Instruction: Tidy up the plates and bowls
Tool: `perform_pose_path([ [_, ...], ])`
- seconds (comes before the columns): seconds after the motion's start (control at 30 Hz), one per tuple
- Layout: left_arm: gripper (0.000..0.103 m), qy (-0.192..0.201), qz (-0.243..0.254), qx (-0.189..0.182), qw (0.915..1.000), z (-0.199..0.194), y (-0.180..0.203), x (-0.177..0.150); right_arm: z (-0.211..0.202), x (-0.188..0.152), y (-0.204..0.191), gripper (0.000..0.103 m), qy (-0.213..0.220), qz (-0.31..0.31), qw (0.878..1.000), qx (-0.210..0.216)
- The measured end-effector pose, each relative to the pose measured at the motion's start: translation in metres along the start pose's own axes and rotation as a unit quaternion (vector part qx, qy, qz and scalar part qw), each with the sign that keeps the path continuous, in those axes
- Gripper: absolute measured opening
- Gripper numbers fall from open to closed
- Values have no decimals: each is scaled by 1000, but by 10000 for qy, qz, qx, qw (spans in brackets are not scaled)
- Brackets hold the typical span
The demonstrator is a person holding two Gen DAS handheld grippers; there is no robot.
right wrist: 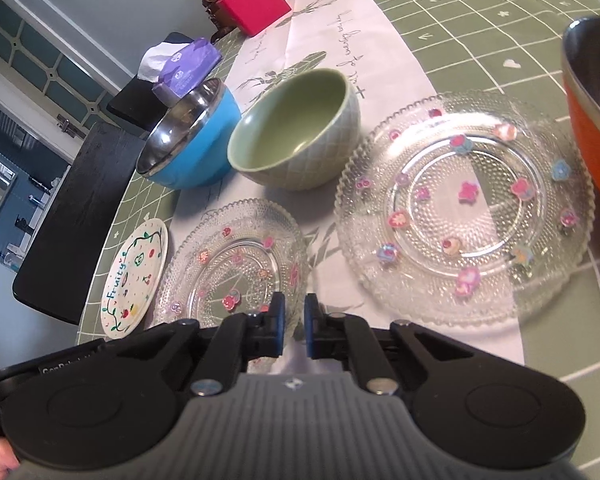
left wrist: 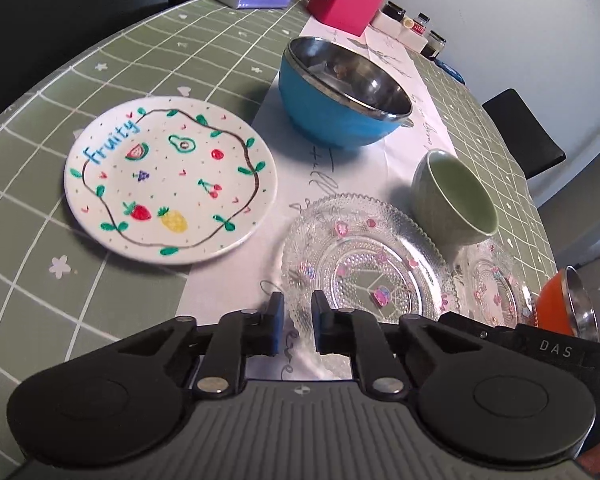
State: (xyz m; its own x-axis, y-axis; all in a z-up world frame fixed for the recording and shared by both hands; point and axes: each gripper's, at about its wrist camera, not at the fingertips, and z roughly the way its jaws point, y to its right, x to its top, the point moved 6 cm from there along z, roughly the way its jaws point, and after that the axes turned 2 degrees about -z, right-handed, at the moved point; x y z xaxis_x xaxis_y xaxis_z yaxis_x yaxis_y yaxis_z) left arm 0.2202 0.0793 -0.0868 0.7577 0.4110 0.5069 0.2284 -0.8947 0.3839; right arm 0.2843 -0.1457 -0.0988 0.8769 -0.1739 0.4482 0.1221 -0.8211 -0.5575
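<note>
Left wrist view: the left gripper (left wrist: 298,322) hangs over the desk (left wrist: 40,208), fingers a little apart, holding nothing. The glass plate (left wrist: 364,264) lies just past it. Left of that plate sits the fruit plate (left wrist: 170,180); behind it, the blue bowl (left wrist: 336,96) and green bowl (left wrist: 454,196).

Right wrist view: the right gripper (right wrist: 294,326) is also slightly open and empty. The big glass plate (right wrist: 464,212) lies ahead, touching the orange bowl (right wrist: 592,96).

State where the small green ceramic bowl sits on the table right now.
In both wrist views, the small green ceramic bowl stands upright on the white table runner, between the blue steel-lined bowl and the two clear glass plates.
</note>
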Motion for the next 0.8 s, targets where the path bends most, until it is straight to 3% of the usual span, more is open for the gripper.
perform_pose_path([
  [0.03, 30, 97, 82, 36, 9999, 0, 1, 3, 0, 1, 0, 13, 55, -17, 10000, -13],
  [0.1, 41, 311, 227, 80, 9992, 2, 2, 8, -1, 3, 0, 23, 187, -68, 9998, -68],
  [0.13, 41, 332, 285, 102, 9990, 4, 2, 10, -1, 5, -1, 28, 229, -101, 9997, -68],
  [0.23, 41, 350, 386, 16, 9986, 13, 3, 13, 3, 7, -1, 28, 311, -145, 9994, 7],
  [0.33, 25, 345, 534, -56, 9980, 16, 6, 12, 6, 8, -1, 19, 304, -178, 9994, 74],
  [0.4, 23, 360, 627, -7, 9974, 15, 8, 10, 7, 8, 1, 16, 326, -169, 9993, 85],
  [0.47, 18, 391, 607, 11, 9974, 14, 6, 10, 7, 8, 5, 7, 344, -136, 9993, 54],
  [0.8, 12, 517, 475, -180, 9974, -12, 10, 6, -11, -1, 7, 6, 310, 145, 9993, 171],
])
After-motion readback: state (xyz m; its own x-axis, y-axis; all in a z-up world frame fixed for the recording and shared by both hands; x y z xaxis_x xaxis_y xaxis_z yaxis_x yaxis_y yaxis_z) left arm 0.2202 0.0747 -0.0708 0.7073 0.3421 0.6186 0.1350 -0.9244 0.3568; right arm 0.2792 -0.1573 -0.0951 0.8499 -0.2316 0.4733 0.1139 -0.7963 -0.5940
